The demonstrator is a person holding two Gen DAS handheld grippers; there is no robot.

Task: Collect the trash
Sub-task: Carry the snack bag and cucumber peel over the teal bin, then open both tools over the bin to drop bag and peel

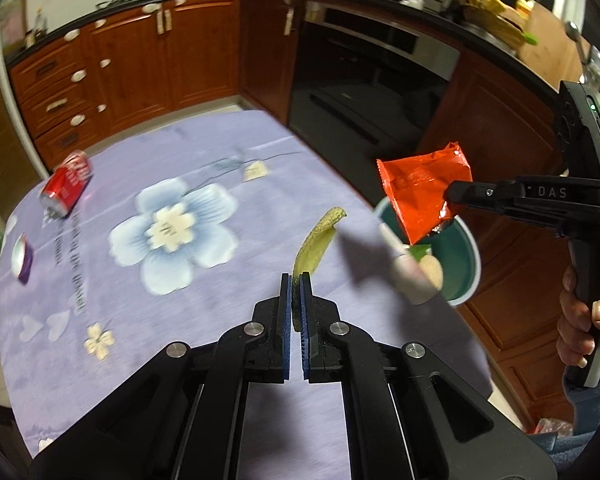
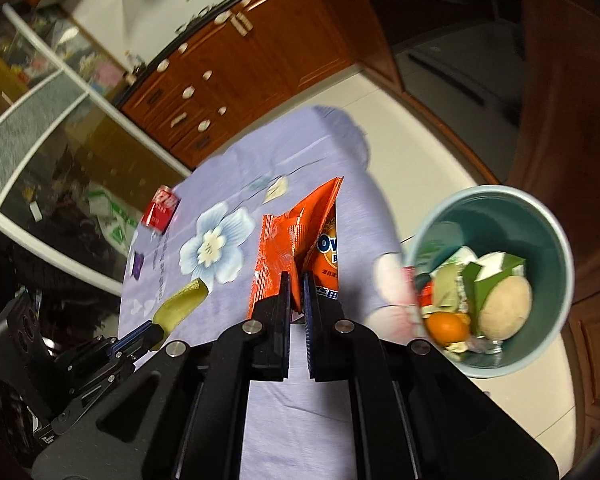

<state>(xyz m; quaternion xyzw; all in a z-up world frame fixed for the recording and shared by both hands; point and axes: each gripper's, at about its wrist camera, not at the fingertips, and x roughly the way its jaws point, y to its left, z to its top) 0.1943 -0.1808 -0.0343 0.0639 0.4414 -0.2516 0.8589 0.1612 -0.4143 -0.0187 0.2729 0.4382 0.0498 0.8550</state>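
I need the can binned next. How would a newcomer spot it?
Start at the lilac cloth with its blue flower. At its far left edge lies the can, tipped on its side. It alone is red and cylindrical there.

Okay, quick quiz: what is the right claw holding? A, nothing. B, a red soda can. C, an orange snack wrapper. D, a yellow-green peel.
C: the right claw is shut on the orange snack wrapper, while the left claw pinches the yellow-green peel.
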